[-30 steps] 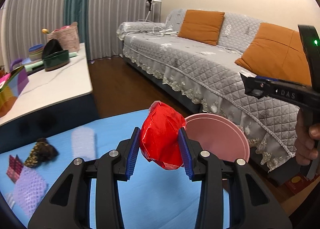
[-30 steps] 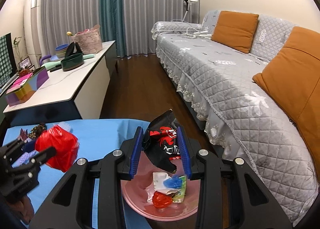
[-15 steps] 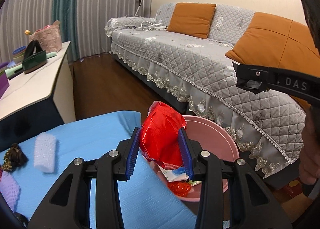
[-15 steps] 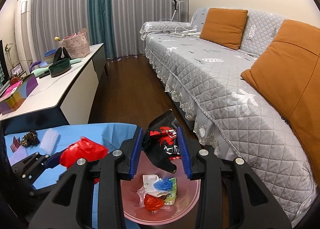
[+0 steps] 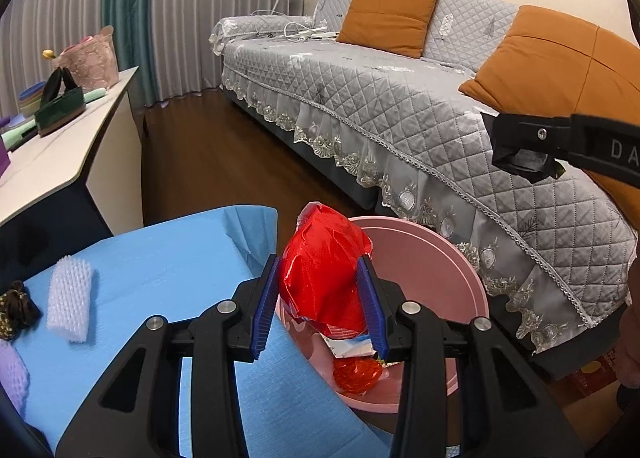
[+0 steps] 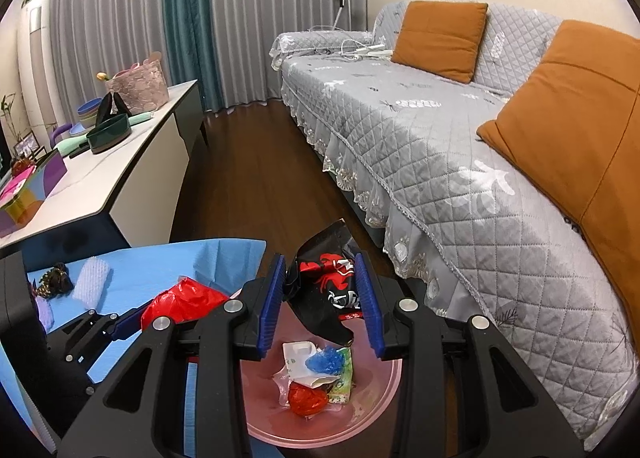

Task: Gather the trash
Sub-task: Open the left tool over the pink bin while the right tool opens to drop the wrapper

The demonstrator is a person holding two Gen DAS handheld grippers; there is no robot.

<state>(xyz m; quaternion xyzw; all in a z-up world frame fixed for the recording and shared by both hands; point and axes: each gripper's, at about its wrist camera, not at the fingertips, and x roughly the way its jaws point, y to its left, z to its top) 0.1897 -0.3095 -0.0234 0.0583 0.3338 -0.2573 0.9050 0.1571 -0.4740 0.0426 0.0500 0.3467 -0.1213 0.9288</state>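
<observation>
Both jaws are pinching trash: my left gripper point(image 5: 324, 302) clamps a crumpled red plastic wrapper point(image 5: 324, 282), my right gripper point(image 6: 320, 300) clamps a black snack bag with red print point(image 6: 326, 290). Each load hangs over the round pink plastic basin point(image 6: 384, 390) at lower centre of its frame, which already holds a white packet, blue scrap and red ball.

My worry is the release. The red wrapper sits close to the basin's near rim, above the edge of the blue cloth on the tabletop point(image 5: 160, 258); light film could cling to a blue pad or drift and land outside. The two grippers are also near each other, so opening together risks a bump.

At the left of the left view, a white foam net sleeve point(image 5: 70, 298) and a dark patterned wrapper point(image 5: 16, 308) lie on the cloth, uncollected. The grey quilted sofa point(image 5: 400, 106) crowds the basin's far side.
</observation>
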